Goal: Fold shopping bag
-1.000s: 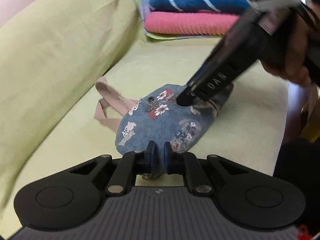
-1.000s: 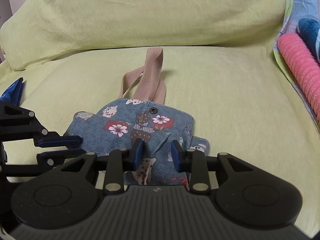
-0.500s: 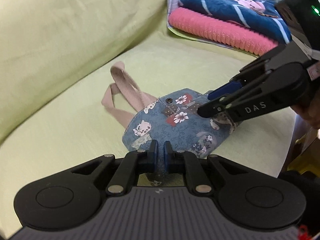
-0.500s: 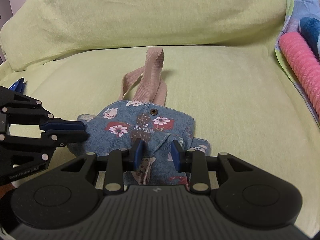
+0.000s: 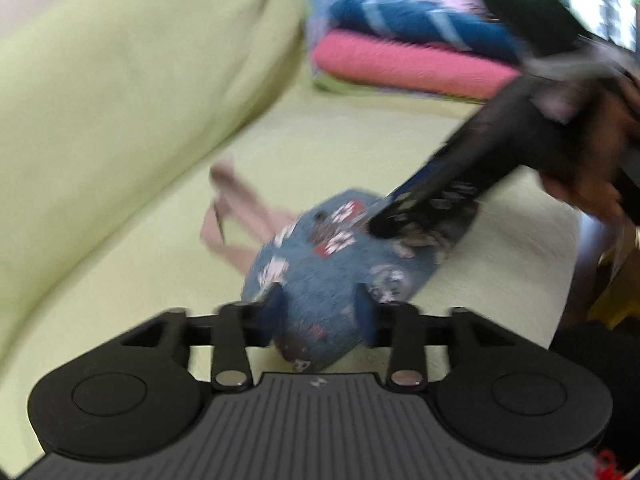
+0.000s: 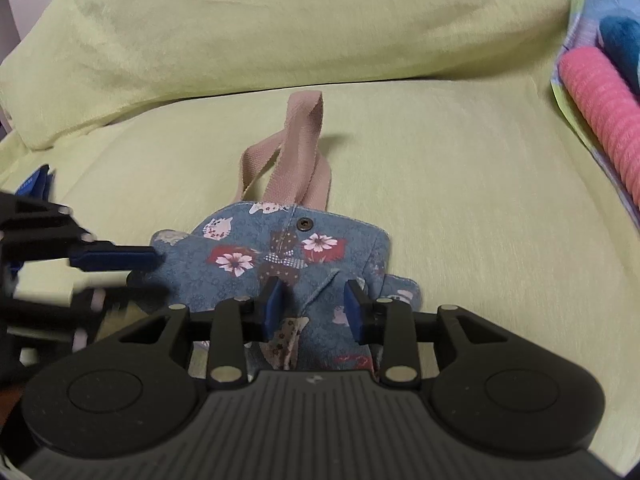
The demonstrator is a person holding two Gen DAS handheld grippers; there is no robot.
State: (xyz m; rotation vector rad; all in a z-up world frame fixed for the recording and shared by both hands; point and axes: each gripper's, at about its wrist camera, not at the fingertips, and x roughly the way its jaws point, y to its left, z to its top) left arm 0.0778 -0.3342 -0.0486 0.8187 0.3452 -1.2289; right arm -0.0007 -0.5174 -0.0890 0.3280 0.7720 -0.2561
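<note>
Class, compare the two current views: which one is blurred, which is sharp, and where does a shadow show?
Left wrist view: smeared all over, the floral bag and pink towel streaked. Right wrist view: mostly sharp, the snap button crisp, with a soft shadow beside the beige handles on the green cushion.

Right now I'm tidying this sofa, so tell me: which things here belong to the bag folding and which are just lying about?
In the job:
- floral shopping bag with tan handles
- left hand-held gripper, jaws just opened, bag between them
- right hand-held gripper, astride a fold of the bag

Lying about:
- pink rolled towel
- blue striped cloth
- green back cushion
</note>
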